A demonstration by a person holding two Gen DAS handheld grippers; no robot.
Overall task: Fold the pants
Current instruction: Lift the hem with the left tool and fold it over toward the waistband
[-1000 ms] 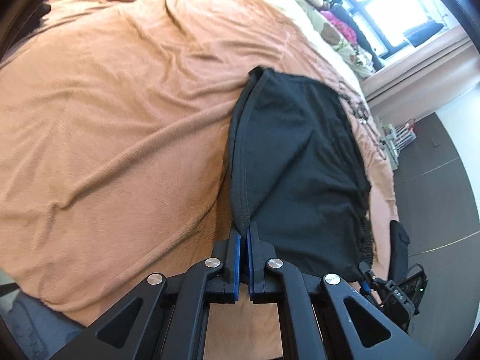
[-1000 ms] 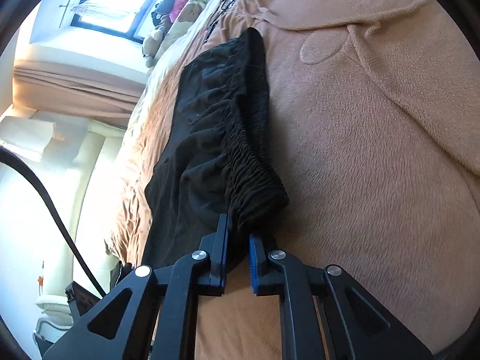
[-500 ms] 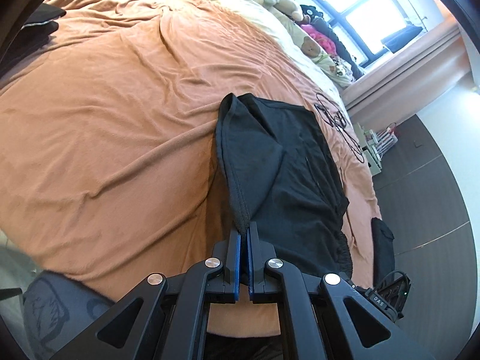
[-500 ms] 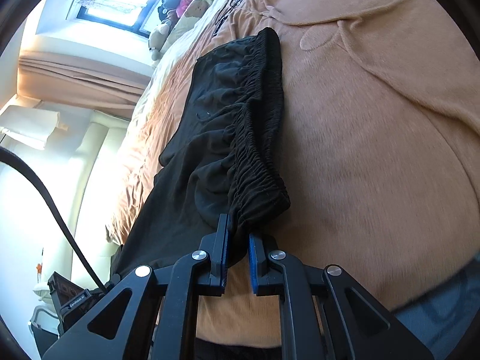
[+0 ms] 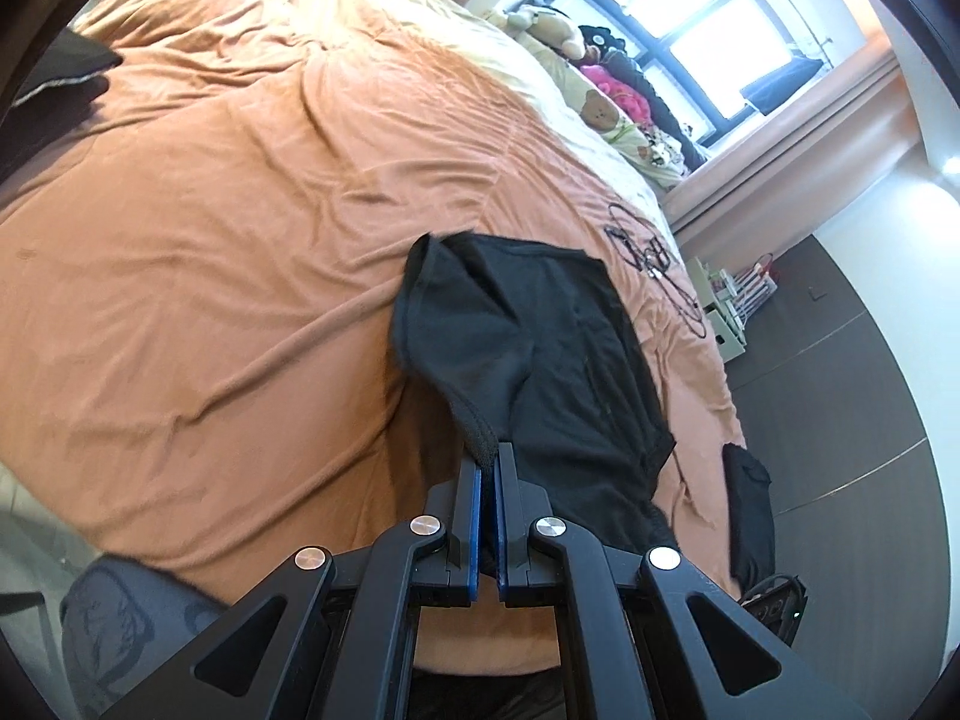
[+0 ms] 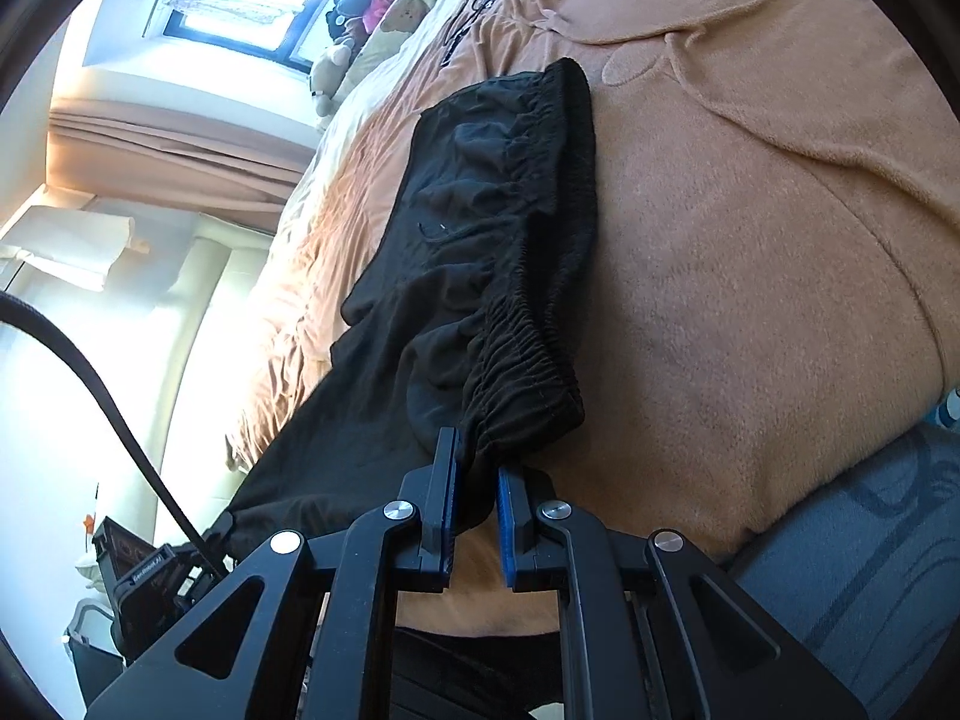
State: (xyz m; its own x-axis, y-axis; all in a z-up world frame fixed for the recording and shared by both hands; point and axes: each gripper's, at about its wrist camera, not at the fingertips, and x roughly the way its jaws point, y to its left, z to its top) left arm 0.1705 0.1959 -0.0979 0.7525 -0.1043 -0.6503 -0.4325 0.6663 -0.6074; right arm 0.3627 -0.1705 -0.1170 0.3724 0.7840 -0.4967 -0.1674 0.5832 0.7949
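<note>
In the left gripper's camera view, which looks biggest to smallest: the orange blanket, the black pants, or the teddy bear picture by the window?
1. Orange blanket
2. Black pants
3. Teddy bear picture, though it lies farthest away, so looks shrunken.

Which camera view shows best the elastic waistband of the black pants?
The right wrist view: the gathered waistband runs up from the right hand-held gripper, which grips it. The left wrist view shows the hem side; only a dark edge far off hints at it.

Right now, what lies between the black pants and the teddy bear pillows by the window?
Left wrist view: bare orange blanket and a black cable separate black pants from pillows.
</note>
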